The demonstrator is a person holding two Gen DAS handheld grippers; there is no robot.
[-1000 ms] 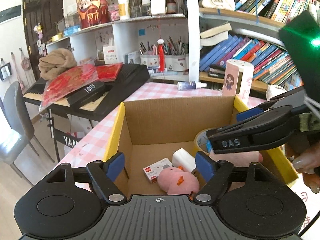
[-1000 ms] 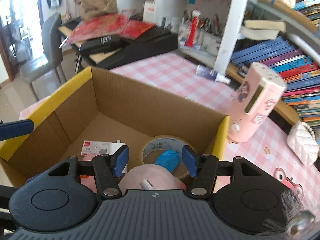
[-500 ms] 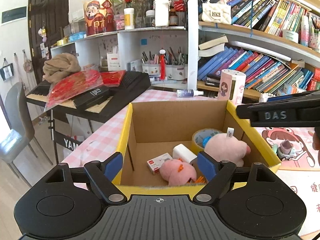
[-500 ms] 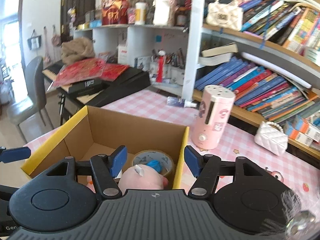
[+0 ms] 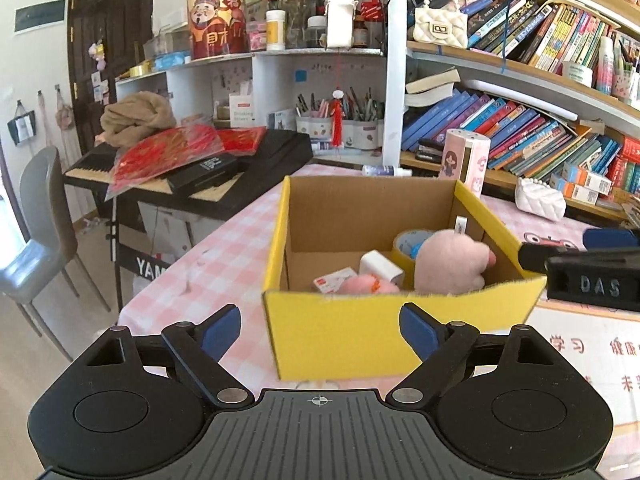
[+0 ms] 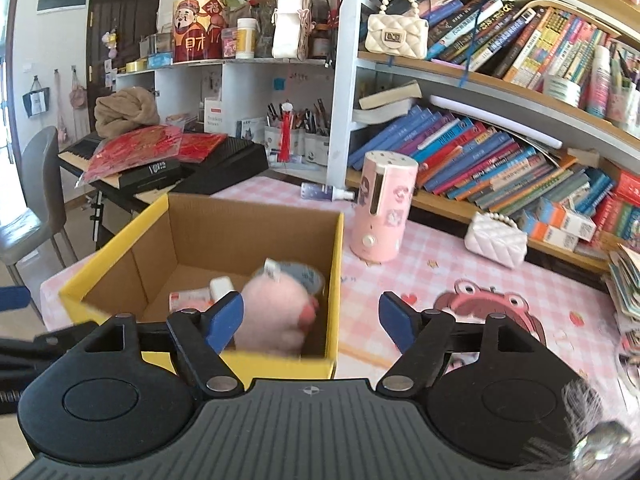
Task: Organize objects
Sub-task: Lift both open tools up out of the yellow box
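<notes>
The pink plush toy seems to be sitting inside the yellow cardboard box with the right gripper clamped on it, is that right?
Not quite. In the right wrist view the pink plush toy does sit inside the yellow cardboard box, but the right gripper is not clamped on it: its jaws are opening, with nothing between them.

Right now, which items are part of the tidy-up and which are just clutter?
Job:
cardboard box
big pink plush
small pink plush
tape roll
white block

Lying about:
pink dispenser
white quilted purse
spray bottle
keyboard
</notes>
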